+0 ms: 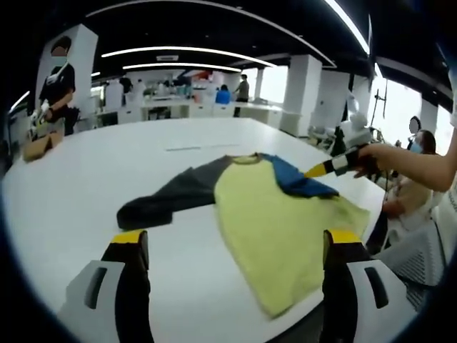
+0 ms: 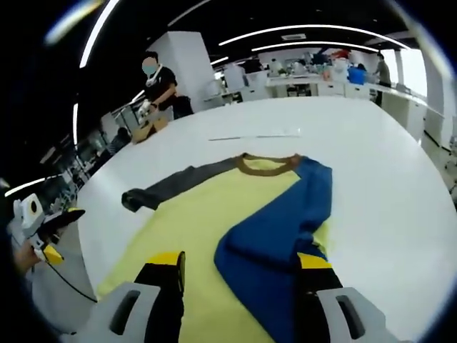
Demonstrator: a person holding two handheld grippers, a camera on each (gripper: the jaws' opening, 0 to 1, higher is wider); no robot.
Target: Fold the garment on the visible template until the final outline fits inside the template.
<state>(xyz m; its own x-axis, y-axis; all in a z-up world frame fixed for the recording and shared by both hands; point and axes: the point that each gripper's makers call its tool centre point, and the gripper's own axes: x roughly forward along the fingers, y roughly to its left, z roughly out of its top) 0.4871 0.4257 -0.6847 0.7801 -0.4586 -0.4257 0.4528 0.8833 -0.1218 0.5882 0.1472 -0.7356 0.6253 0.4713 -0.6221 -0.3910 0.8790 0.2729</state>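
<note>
The garment (image 1: 275,214) lies flat on the white table (image 1: 86,186). The right gripper (image 2: 239,275), jaws apart, has its blue sleeve (image 2: 285,221) folded across the yellow body, narrowing the outline. The left gripper (image 1: 235,246) hangs wide and empty near the hem.

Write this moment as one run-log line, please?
garment: flat on white table | blue sleeve: folded over yellow body | grey sleeve: spread out | left gripper: open | fold: unfinished
</note>
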